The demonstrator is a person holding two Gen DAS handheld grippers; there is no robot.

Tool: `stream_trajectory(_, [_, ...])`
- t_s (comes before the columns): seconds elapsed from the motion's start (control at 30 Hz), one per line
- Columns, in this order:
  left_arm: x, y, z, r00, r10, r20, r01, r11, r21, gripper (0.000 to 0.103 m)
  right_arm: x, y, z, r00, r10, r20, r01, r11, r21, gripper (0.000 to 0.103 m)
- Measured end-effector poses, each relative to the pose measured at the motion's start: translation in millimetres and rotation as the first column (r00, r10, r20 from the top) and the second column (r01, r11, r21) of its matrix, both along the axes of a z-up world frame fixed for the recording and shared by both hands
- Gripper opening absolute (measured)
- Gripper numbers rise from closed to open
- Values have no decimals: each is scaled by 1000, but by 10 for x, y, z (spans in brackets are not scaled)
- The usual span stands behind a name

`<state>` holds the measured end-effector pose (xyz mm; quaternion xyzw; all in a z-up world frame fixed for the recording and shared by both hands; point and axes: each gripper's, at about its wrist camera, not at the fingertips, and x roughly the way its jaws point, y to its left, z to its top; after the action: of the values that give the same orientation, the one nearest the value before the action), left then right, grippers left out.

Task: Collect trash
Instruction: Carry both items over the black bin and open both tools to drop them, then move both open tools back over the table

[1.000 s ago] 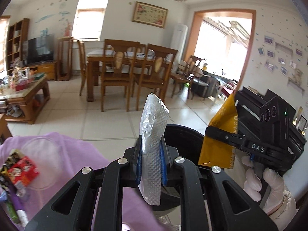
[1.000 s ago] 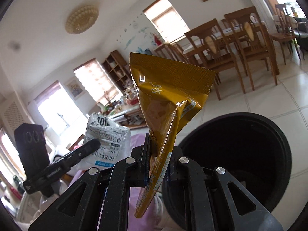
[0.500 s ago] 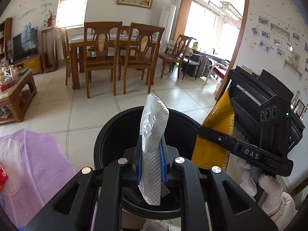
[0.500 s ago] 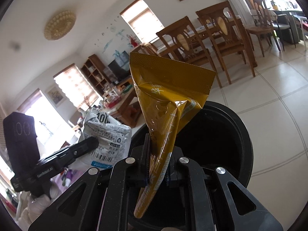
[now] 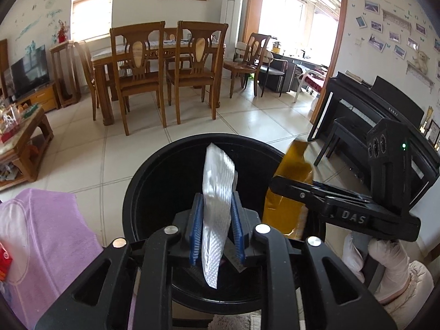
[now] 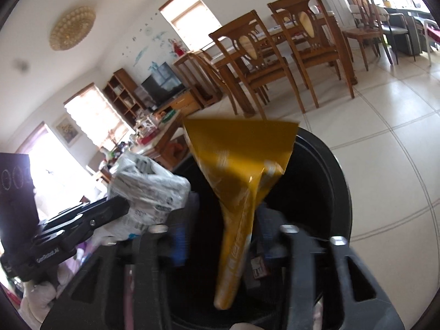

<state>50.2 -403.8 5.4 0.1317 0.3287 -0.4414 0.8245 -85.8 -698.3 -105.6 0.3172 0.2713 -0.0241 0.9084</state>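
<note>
Two handheld grippers hang over one round black trash bin (image 5: 154, 176), each with one wrapper between its jaws.

The left gripper (image 5: 216, 232) has just been opening. One silver embossed foil wrapper (image 5: 218, 192) stands nearly upright between its two blue pads (image 5: 195, 233). The jaws are narrow, with slim gaps beside the foil, which leans toward one o'clock over the bin's mouth.

The right gripper (image 6: 220, 236) has also just been opening. Its jaws stand wide and blurred, clear of the one mustard-yellow wrapper (image 6: 242, 165) between them. The wrapper is blurred too, its narrow end pointing to six o'clock into the bin.

Only the left wrist view shows "DAS" on the right gripper's side, the white-gloved hand (image 5: 390, 258) holding it at four o'clock, a black piano (image 5: 365, 115) marked "KAWAI" at two o'clock, and a purple cloth (image 5: 49, 236) at eight o'clock.

Only the right wrist view shows the silver wrapper's printed face, white with grey and teal print too blurred to read, at nine o'clock. It also shows lettering on the left gripper's side, too soft to read with confidence, and one round ceiling lamp (image 6: 72, 27) at eleven o'clock.

Both views show a wooden dining table (image 5: 132, 52) at twelve o'clock. The left view shows at least four wooden chairs, two with their backs to the camera. A television (image 5: 29, 71) stands at ten o'clock.
</note>
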Motion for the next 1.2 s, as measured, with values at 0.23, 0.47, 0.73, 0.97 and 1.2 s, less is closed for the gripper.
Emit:
stream_trajectory(0.23, [-145,138,154,996,21,91,-19,1000,-18,64,-58,0,61,999,-25,30,25,1000,-15,63])
stream_trajectory(0.47, [-269,380,324,987,50,149,-42,998,-56,74,-47,194,206,999,-12,53,14,1000,-28,70])
stream_trajectory(0.73, [-167,962,367,981,131,143,-120,989,-86,81,243,738,486,996,61,64,-57,996,-68,80])
stream_trajectory(0.97, [231,1915,313,951,298,83,-289,951,-108,81,767,1521,714,977,208,56,-201,973,-111,80])
stream_trajectory(1.2, [807,3054,235,864,504,17,-500,861,-94,81,1442,2535,868,912,411,-10,-407,899,-159,87])
